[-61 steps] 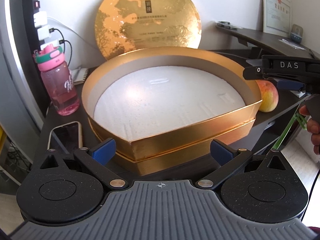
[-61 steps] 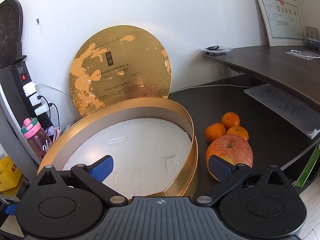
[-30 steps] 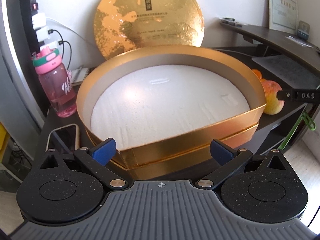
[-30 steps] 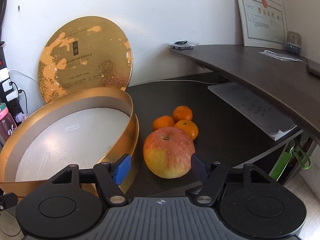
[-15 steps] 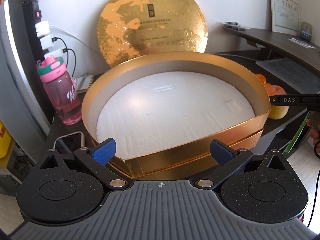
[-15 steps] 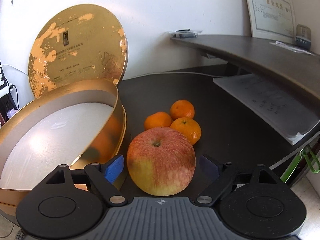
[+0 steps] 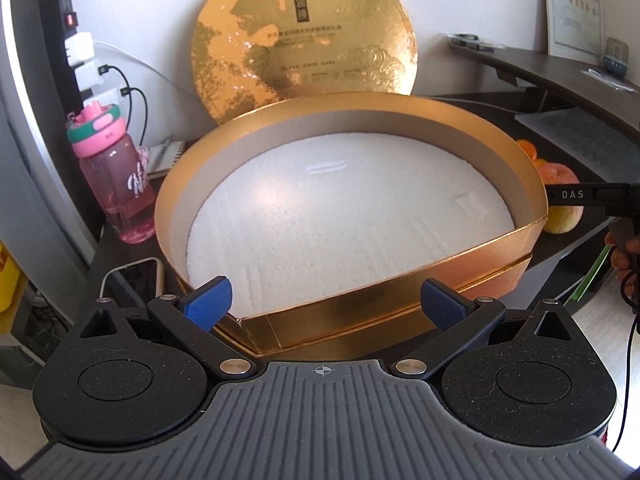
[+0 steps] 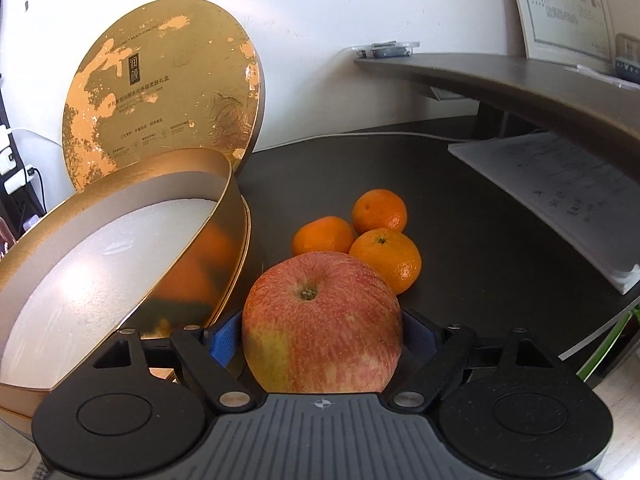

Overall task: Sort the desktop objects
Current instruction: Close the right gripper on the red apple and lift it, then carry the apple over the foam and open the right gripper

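The apple [image 8: 320, 322] sits on the dark desk [image 8: 480, 216] right beside the gold box [image 8: 120, 248], squeezed between the right gripper [image 8: 322, 340] pads — looks like contact, though the pads are mostly hidden. Three mandarins [image 8: 378, 236] just behind. Left gripper [image 7: 326, 304] gapes wide at the box's front wall — holding nothing. Lid [image 7: 304, 40] leans on the white wall.

The apple [image 8: 320, 322] is red-streaked with a yellow patch, the tangerines [image 8: 386, 258] orange, the box [image 7: 400, 304] gold with white lining.
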### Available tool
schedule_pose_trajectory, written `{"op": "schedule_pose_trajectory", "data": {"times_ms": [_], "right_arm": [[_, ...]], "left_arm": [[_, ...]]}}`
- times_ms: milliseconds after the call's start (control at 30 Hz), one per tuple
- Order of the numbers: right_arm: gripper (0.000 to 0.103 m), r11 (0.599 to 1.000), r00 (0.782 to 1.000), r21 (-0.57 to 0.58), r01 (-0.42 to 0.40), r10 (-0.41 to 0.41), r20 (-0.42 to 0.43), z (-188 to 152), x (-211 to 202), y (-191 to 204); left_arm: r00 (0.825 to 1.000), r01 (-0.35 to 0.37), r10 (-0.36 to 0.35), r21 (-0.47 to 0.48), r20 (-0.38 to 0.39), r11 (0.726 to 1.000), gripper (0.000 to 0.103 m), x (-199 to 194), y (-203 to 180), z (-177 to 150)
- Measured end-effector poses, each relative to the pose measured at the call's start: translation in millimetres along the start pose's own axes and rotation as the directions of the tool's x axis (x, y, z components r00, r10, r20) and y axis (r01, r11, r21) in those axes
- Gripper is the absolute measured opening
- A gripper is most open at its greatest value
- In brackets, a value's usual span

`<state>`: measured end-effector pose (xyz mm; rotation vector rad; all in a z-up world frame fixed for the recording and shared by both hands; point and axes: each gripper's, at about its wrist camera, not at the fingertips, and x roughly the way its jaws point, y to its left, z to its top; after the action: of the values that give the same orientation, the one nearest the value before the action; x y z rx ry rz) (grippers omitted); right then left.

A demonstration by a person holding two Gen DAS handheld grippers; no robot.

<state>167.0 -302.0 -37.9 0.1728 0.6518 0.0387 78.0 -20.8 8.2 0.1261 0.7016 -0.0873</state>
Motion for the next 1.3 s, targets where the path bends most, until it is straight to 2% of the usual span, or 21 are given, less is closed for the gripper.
{"op": "schedule_pose_trajectory", "data": {"times_ms": [333,500,700,833,967,1300], "right_arm": [[0.081,0.999,1.0,0.049,0.011,-0.012,0.01,-2,-1,-2],[0.081,0.996,0.998,0.081,0.032,-0.036,0.057,6,-17,-4],[0.081,0.998,0.99,0.054,0.026,-0.033,0.134,31,-50,13],[0.081,1.0,0.986,0.009,-0.017,0.015,0.164,49,-67,44],[0.081,0.996,0.987,-0.021,-0.083,0.085,0.135,61,-65,81],[0.081,0.966,0.98,-0.169,-0.196,0.195,-0.022,71,-6,191]], "left_arm": [[1.0,-0.009,0.009,-0.001,0.003,1.0,0.103,-3,3,-2],[1.0,-0.001,0.001,-0.006,0.021,1.0,0.103,-8,7,-3],[0.999,0.029,-0.028,-0.029,0.047,0.999,0.103,-15,15,-6],[0.997,0.051,-0.047,-0.057,0.068,0.997,0.103,-20,27,-10],[0.994,0.067,-0.059,-0.084,0.09,0.994,0.103,-24,41,-15],[0.989,0.081,-0.064,-0.123,0.134,0.989,0.103,-27,78,-25]]}}
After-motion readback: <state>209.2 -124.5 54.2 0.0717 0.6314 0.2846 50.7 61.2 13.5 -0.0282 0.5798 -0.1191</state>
